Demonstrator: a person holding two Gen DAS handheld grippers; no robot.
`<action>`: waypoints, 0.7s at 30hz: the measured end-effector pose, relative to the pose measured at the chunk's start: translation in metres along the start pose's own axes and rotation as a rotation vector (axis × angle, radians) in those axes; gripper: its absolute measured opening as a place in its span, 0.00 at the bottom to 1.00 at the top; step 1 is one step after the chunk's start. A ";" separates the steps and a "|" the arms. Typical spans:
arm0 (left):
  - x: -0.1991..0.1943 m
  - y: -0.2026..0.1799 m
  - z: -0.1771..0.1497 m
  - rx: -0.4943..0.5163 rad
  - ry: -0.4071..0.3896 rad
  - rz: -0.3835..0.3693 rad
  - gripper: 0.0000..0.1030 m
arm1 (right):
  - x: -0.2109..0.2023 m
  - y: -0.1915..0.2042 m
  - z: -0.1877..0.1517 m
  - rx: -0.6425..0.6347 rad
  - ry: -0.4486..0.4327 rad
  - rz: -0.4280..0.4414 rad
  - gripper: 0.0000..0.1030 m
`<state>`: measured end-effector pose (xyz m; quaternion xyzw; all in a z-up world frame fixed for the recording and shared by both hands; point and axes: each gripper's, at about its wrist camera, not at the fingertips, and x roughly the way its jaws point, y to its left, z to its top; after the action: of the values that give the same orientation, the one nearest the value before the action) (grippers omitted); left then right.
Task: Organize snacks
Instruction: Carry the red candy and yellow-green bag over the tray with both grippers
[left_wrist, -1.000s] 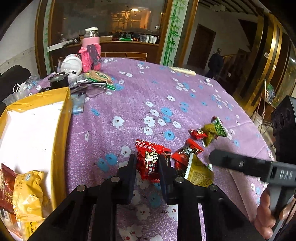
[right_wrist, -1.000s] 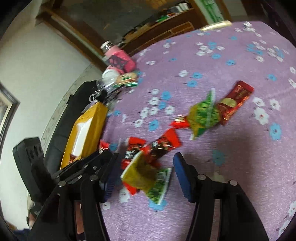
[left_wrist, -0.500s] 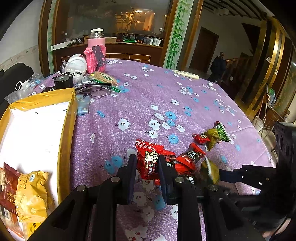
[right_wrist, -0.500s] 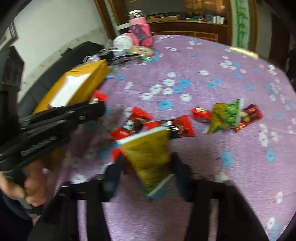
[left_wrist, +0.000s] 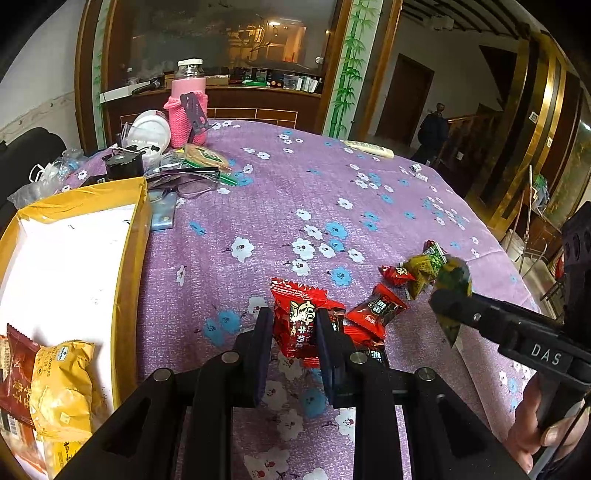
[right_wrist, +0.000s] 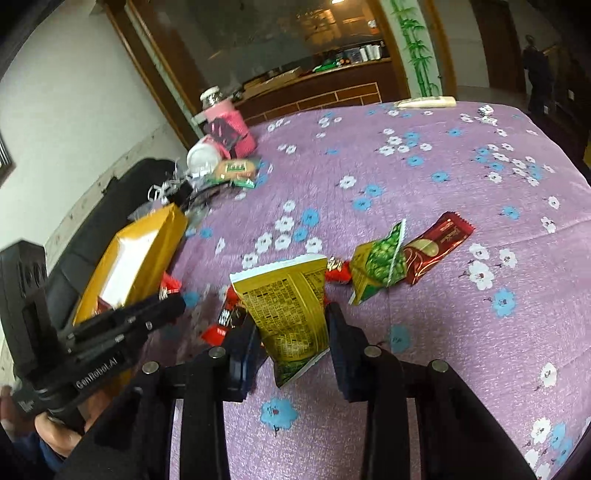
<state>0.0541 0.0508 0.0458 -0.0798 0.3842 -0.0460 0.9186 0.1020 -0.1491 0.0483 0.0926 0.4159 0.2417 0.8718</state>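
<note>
Pinching red snack packet (left_wrist: 298, 325) in left gripper (left_wrist: 291, 345) | right gripper (right_wrist: 291, 345) clamps yellow-green packet (right_wrist: 290, 306)

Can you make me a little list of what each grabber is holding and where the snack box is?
left hand-held gripper: shut on red snack packet
right hand-held gripper: shut on yellow-green snack packet, lifted off the purple tablecloth
yellow box: on the left, holds yellow snack bag
loose snacks: green pea packet, dark red bar
</note>
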 end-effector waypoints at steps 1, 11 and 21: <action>-0.002 0.000 0.000 0.001 -0.006 0.000 0.22 | -0.002 0.001 0.000 0.002 -0.006 0.003 0.32; -0.046 0.014 -0.007 -0.010 -0.056 -0.014 0.23 | -0.012 0.017 0.002 0.075 -0.038 0.125 0.32; -0.081 0.072 -0.006 -0.106 -0.114 0.032 0.23 | 0.000 0.096 -0.011 -0.016 0.010 0.208 0.32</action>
<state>-0.0053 0.1324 0.0845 -0.1248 0.3342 -0.0064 0.9342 0.0606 -0.0661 0.0765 0.1269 0.4066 0.3346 0.8406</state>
